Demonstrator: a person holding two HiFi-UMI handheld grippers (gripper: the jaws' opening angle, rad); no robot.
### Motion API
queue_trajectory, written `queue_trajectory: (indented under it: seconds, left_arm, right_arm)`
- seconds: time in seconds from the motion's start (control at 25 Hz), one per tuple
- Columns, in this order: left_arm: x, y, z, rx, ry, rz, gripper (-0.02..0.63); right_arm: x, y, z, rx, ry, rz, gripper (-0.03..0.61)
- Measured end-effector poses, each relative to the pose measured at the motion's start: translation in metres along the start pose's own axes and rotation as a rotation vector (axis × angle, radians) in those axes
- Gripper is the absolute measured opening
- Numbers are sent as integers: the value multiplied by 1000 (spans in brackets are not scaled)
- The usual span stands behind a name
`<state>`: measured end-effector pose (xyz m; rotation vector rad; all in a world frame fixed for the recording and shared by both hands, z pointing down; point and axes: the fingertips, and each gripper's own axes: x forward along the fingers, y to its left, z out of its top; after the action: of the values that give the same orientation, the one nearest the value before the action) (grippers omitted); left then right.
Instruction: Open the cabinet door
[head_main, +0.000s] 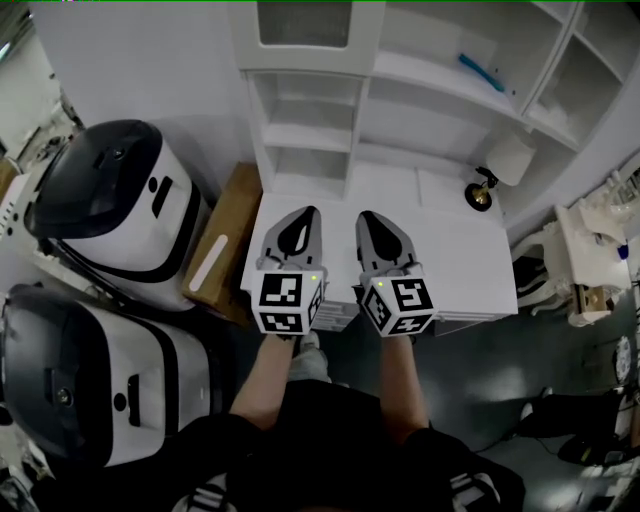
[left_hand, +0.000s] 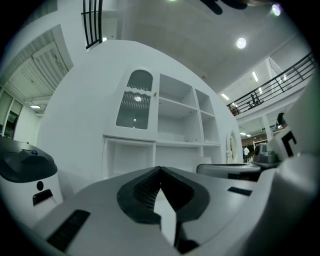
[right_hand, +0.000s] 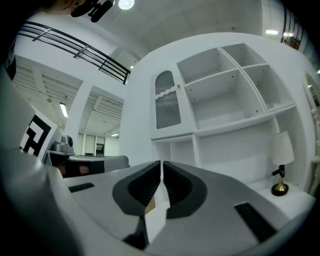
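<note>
Left gripper (left_hand: 160, 169): jaws were shut, the dark ribbed pads meeting at the tips with nothing between them; it pointed level at the shelving.
Right gripper (right_hand: 161, 163): jaws were drawn together to a hairline slit, empty.
Pair: the two sat side by side, close but not touching, each held in a hand, marker cubes toward the person, tips over the front part of the counter.
Counter (head_main: 470, 255): a white, bare top in front of the shelving, lying under both grippers.
Cabinet door (head_main: 305, 25): it was closed, white, with an arched ribbed-glass panel; it filled the upper left compartment of the shelving unit, above two open cubbies, well apart from both grippers and ahead of them.
Knob (right_hand: 177, 86): small, on the door's right edge; too small to tell more.
Shelving unit (head_main: 420, 75): white, the open compartments to the door's right were mostly bare.
Blue item (head_main: 480, 72): it lay on an upper shelf; its kind could not be told.
Lamp (head_main: 512, 158): white shade, brass-coloured base, standing at the counter's far right.
Cardboard box (head_main: 222, 250): on the floor just left of the counter.
Machines (head_main: 110, 210): two white-and-black housings stood further left.
</note>
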<state>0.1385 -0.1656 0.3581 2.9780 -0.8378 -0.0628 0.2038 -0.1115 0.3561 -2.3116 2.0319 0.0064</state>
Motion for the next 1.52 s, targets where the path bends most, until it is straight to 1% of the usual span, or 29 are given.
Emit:
queue_trajectory:
  seconds: [0.16, 0.28, 0.4, 0.48, 0.68, 1.12, 1.28, 1.52]
  left_arm:
    - [29, 4, 8, 5, -15, -3, 12]
    - [55, 11, 21, -3, -43, -15, 12]
    - [79, 29, 27, -4, -61, -12, 12]
    - [87, 39, 29, -1, -75, -2, 12]
    - [113, 51, 40, 12, -127, -47, 12]
    - [160, 65, 60, 24, -143, -118, 12]
    - [179, 67, 68, 27, -137, -142, 12]
    - [202, 67, 73, 22, -128, -168, 12]
  right_arm:
    - [27, -17, 11, -7, -24, 3, 21]
    - [51, -30, 27, -38, -45, 9, 21]
    - [76, -45, 49, -73, -91, 8, 21]
    - [87, -55, 59, -76, -119, 3, 21]
    - [117, -76, 80, -84, -167, -11, 28]
    - [174, -93, 110, -119, -182, -12, 108]
    - [186, -100, 123, -140, -199, -31, 114]
    - [206, -120, 128, -141, -199, -47, 129]
